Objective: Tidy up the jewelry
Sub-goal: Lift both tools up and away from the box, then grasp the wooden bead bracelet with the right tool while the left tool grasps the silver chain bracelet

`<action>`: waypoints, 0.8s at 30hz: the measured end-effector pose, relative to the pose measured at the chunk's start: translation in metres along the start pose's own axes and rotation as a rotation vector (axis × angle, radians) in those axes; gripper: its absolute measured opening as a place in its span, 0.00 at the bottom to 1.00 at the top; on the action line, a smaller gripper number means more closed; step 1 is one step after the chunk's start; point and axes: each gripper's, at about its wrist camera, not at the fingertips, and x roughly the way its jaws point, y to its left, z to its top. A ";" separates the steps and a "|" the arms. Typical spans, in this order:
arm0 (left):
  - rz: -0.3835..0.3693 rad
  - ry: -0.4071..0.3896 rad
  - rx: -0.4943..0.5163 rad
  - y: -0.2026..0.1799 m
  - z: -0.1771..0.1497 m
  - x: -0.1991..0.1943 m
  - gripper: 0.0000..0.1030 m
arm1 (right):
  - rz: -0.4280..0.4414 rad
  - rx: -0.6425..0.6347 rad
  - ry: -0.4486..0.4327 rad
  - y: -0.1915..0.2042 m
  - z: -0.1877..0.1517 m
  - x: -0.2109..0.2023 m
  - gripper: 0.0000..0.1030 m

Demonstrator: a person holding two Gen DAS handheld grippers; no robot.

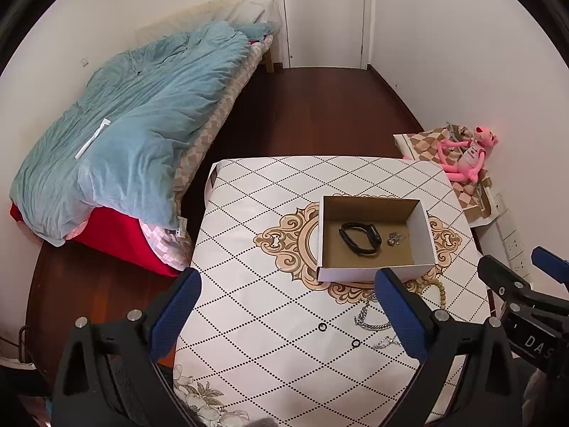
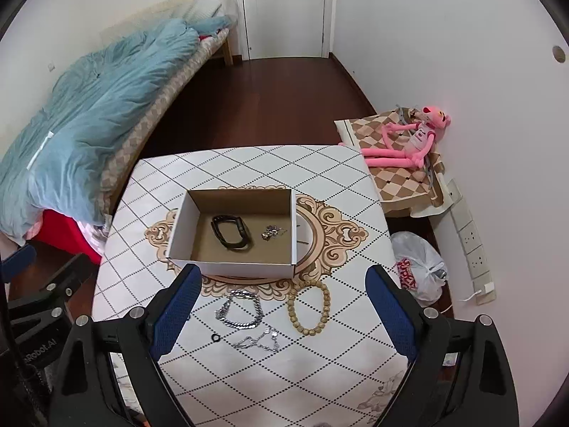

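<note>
Wooden bead bracelet (image 2: 308,307) lies on table (image 2: 249,373) between right claw (image 2: 284,313) fingers, box (image 2: 234,267) just beyond. Both claws wide apart, empty. Next likely: lower, pinch beads.

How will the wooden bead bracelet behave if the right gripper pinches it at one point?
The bead bracelet lies as an uneven loop, so it probably hangs limp from one pinch. Round beads may slip between the pads. Probably light; pushed, it would likely deform rather than slide whole.
</note>
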 end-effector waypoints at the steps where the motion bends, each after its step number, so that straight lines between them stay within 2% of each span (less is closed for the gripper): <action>1: 0.002 -0.004 -0.003 0.001 -0.002 0.001 0.96 | 0.005 0.007 -0.003 0.000 -0.003 0.000 0.92; 4: 0.014 -0.004 -0.008 0.003 -0.012 0.011 0.96 | 0.012 0.035 0.002 -0.005 -0.014 0.008 0.92; 11: 0.043 0.107 -0.001 0.003 -0.050 0.066 0.96 | 0.017 0.120 0.175 -0.033 -0.062 0.084 0.92; 13: 0.053 0.144 0.006 0.003 -0.061 0.083 0.96 | 0.013 0.182 0.233 -0.049 -0.079 0.110 0.92; 16: 0.073 0.191 0.012 0.001 -0.074 0.106 0.96 | 0.000 0.249 0.268 -0.068 -0.096 0.138 0.91; 18: 0.081 0.224 0.009 0.002 -0.082 0.120 0.96 | -0.001 0.270 0.275 -0.076 -0.102 0.152 0.77; 23: 0.076 0.261 0.026 -0.009 -0.086 0.139 0.96 | -0.045 0.258 0.267 -0.080 -0.103 0.182 0.67; 24: 0.070 0.261 0.035 -0.013 -0.084 0.141 0.96 | -0.068 0.232 0.246 -0.077 -0.101 0.184 0.62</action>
